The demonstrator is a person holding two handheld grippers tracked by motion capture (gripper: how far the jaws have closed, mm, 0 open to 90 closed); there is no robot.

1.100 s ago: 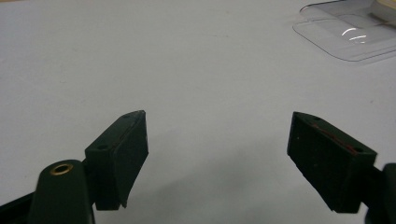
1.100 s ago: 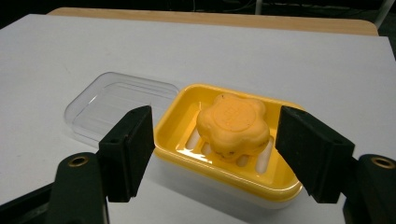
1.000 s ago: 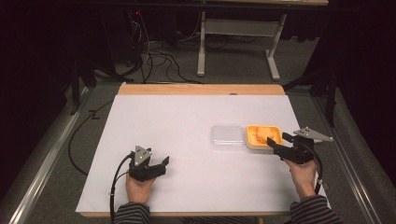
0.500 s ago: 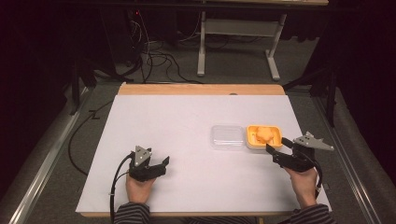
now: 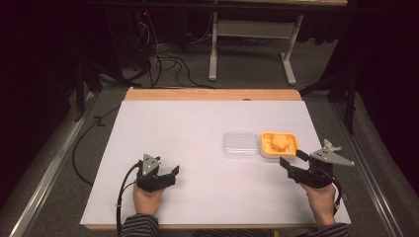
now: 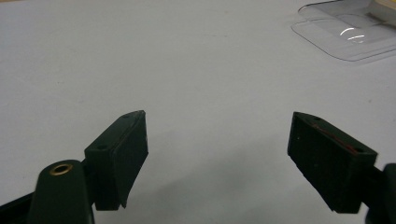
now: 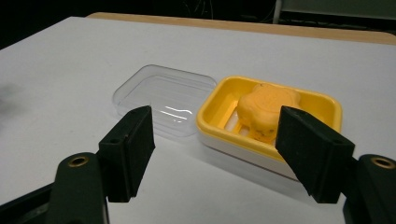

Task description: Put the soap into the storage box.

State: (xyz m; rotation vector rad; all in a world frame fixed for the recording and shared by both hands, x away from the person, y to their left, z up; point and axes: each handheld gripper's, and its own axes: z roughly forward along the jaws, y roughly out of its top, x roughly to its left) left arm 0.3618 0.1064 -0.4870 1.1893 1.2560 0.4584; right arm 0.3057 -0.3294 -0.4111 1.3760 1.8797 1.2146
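Right tongs (image 5: 291, 162) wide, low before yellow tray (image 5: 290, 148), left tongs (image 5: 174, 173) wide, resting

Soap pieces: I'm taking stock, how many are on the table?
1. The orange soap lies in the yellow dish, beside the clear lid; nothing seems hidden.

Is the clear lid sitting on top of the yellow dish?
No, the clear lid lies on the table beside the yellow dish, which stands open.
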